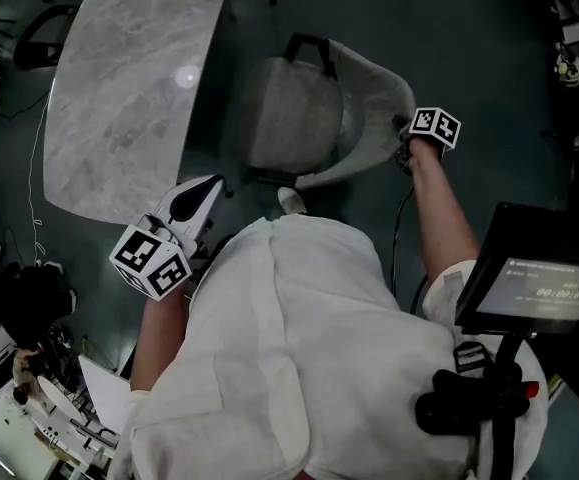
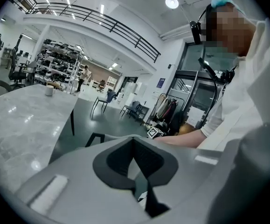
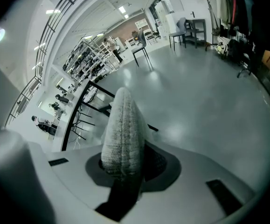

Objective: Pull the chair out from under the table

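Observation:
A chair with a grey upholstered seat (image 1: pixel 289 118) and a curved pale backrest (image 1: pixel 384 98) stands beside the long marble table (image 1: pixel 129 98), its seat out past the table's edge. My right gripper (image 1: pixel 409 136) is shut on the backrest's rim. In the right gripper view the woven grey rim (image 3: pixel 123 129) is pinched between the jaws of that gripper (image 3: pixel 125 164). My left gripper (image 1: pixel 214 183) hovers by the table's near corner, apart from the chair. In the left gripper view the left gripper (image 2: pixel 134 141) has its tips together and holds nothing.
A screen on a black stand (image 1: pixel 544 283) sits at the right, close to my right arm. Cables and cluttered gear (image 1: pixel 29 368) lie at the lower left. Another chair (image 1: pixel 39 38) stands beyond the table's far side. The table's black legs (image 3: pixel 86 111) show behind the backrest.

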### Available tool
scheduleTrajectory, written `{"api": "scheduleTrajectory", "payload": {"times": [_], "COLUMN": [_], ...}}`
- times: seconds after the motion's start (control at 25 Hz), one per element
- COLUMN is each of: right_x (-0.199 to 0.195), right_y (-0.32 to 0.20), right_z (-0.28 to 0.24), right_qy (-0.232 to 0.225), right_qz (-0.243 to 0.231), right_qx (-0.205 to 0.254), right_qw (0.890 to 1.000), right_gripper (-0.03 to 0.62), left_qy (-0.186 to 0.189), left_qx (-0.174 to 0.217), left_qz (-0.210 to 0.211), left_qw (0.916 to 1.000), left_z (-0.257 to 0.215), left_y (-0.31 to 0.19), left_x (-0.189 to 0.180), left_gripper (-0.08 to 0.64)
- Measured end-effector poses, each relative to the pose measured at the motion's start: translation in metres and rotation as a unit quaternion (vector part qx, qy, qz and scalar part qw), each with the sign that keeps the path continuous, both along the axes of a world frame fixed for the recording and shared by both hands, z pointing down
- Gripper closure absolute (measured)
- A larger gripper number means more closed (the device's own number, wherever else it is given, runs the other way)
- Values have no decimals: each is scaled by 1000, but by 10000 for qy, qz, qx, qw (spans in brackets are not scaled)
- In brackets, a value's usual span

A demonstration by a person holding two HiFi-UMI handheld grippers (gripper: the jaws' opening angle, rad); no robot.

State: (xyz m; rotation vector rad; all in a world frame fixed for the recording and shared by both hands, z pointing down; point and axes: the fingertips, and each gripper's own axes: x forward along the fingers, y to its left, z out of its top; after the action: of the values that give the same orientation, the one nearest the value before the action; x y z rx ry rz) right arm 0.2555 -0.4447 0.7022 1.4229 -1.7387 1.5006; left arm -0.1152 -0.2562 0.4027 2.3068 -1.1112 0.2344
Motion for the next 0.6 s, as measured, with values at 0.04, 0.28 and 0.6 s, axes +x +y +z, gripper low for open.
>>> {"api": "scheduleTrajectory", "payload": {"times": [0.04, 0.28, 0.6], "right_x": [7, 51, 100], "right_y": [1, 12, 29], "right_z": [0, -2, -9], "right_qy": [11, 81, 191], "right_qz": [1, 35, 60], "right_qx": [-3, -9, -35], "right_qw": [10000, 10000, 9998], "right_gripper": [512, 514, 517], "left_qy": [1, -17, 5], "left_qx": [-24, -80, -108], "left_qz": [31, 208, 368], "left_qw": [10000, 9998, 9993], "left_z": [0, 3, 2], "left_y": [-2, -6, -4], "left_x": [1, 7, 14], "left_gripper": [554, 554, 554]}}
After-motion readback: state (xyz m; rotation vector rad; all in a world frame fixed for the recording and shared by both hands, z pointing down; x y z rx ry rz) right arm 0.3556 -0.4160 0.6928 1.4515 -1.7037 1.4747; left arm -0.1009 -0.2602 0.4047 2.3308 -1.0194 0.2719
